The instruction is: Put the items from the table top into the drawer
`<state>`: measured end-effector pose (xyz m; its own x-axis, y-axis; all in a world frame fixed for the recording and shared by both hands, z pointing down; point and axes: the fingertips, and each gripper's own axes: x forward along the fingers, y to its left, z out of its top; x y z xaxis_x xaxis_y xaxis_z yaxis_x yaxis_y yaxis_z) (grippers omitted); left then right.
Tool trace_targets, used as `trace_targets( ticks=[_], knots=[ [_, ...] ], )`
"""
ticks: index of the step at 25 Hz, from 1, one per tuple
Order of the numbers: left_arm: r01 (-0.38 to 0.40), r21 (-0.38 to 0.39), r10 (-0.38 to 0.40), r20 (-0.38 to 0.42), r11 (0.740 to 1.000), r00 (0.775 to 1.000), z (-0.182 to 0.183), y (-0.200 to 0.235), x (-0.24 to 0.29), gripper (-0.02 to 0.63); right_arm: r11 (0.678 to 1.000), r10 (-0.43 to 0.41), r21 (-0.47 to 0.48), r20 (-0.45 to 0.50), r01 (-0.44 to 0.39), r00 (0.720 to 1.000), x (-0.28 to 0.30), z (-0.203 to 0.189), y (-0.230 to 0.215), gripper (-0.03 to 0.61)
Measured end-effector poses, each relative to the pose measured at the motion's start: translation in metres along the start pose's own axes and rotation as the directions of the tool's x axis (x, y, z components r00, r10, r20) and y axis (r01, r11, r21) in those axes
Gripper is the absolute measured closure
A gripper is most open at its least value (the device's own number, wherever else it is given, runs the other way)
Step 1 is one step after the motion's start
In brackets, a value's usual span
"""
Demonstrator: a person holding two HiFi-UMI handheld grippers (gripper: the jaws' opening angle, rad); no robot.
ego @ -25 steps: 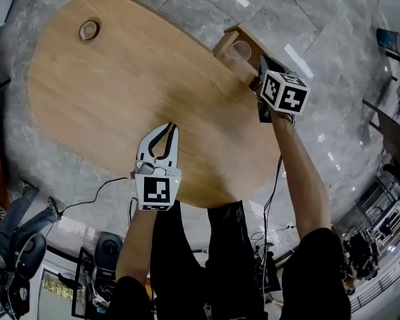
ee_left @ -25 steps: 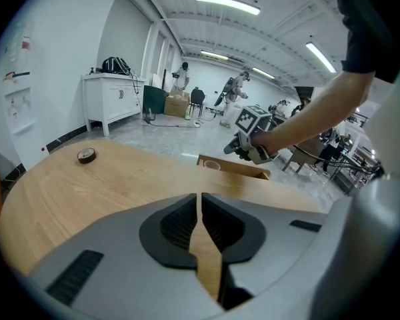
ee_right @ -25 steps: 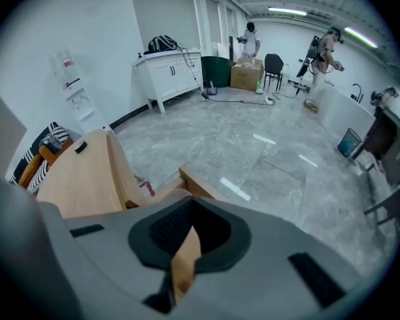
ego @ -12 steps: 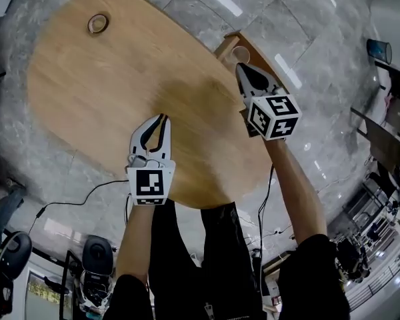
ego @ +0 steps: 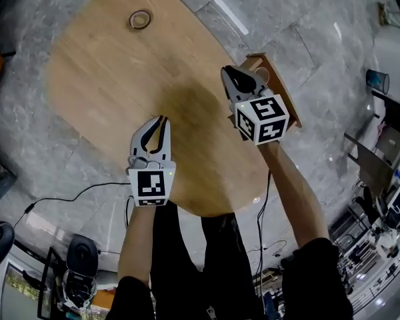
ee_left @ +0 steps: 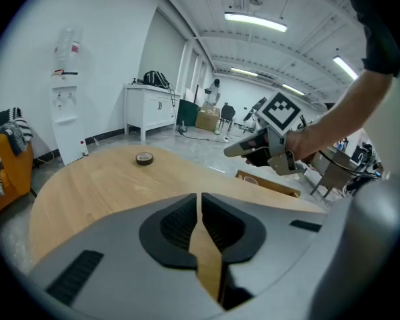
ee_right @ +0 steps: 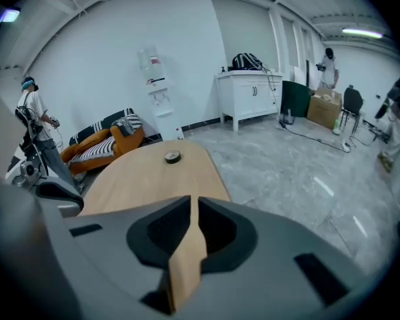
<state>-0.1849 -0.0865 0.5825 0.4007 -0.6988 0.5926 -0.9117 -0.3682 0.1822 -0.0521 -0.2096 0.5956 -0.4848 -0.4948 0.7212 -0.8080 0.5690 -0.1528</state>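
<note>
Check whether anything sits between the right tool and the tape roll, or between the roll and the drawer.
Nothing visible does. Bare table top runs from the right tool to the tape roll at the far end, and from the roll to the open drawer at the table's right edge.

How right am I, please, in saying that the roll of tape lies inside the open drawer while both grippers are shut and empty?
Not quite: the roll of tape lies on the table top at its far end, apart from the open drawer, as the head view shows. The left gripper and right gripper are indeed shut and empty.
</note>
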Motion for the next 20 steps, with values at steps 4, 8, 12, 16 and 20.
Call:
trace_targets(
  ticks=[4, 8, 12, 16, 20],
  knots=[
    [-0.044, -0.031, 0.044, 0.002, 0.999, 0.999, -0.004, 0.023, -0.009, 0.58, 0.995, 0.068, -0.064, -0.038, -0.07, 0.997, 0.035, 0.021, 0.03, 0.5],
    [-0.061, -0.042, 0.061, -0.006, 0.997, 0.998, -0.016, 0.048, -0.019, 0.58, 0.977, 0.118, -0.166, -0.102, -0.133, 0.988, 0.077, 0.04, 0.066, 0.492],
    [-0.08, -0.055, 0.08, -0.007, 0.995, 0.997, -0.026, 0.065, -0.027, 0.58, 0.924, 0.145, -0.332, -0.158, -0.191, 0.977, 0.108, 0.053, 0.099, 0.48],
    [-0.094, -0.085, 0.094, -0.001, 0.992, 0.996, -0.028, 0.072, -0.022, 0.58, 0.858, 0.142, -0.462, -0.206, -0.224, 0.968, 0.138, 0.07, 0.11, 0.468],
    [-0.099, -0.096, 0.099, 0.002, 0.99, 0.995, -0.031, 0.081, -0.021, 0.58, 0.814, 0.114, -0.538, -0.225, -0.221, 0.968, 0.166, 0.089, 0.111, 0.468]
  ],
)
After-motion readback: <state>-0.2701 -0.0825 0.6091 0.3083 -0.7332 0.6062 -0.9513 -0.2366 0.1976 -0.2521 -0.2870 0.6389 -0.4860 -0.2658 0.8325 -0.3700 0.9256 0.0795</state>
